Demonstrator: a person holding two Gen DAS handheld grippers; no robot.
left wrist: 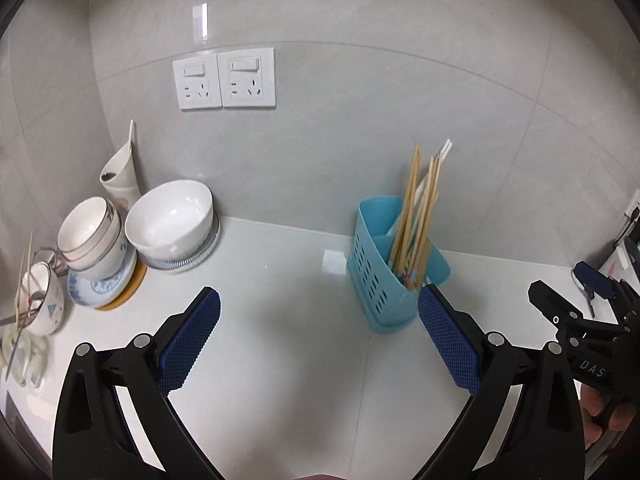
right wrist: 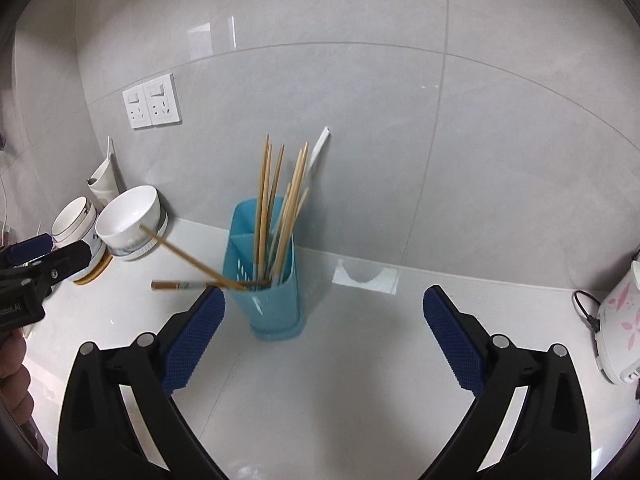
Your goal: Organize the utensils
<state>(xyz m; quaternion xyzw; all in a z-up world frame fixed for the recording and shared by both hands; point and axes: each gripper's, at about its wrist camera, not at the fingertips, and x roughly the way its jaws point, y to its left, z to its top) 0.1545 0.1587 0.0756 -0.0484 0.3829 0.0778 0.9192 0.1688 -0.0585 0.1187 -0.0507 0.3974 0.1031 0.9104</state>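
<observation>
Chopsticks (right wrist: 276,208) stand in the holder (right wrist: 272,280) ahead of the right gripper (right wrist: 324,336), both grippers' jaws released; 2 lean over its rim and could tip out onto the desk (right wrist: 360,400).

Left claw (left wrist: 318,328) gapes empty before the blue holder (left wrist: 384,276) of chopsticks (left wrist: 416,216).

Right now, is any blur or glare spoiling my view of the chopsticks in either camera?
Right wrist view: two chopsticks leaning out of the blue holder are motion-smeared; the wall tiles carry soft glare. Left wrist view: the chopstick bundle is slightly blurred, and fisheye bends the tile lines.
</observation>
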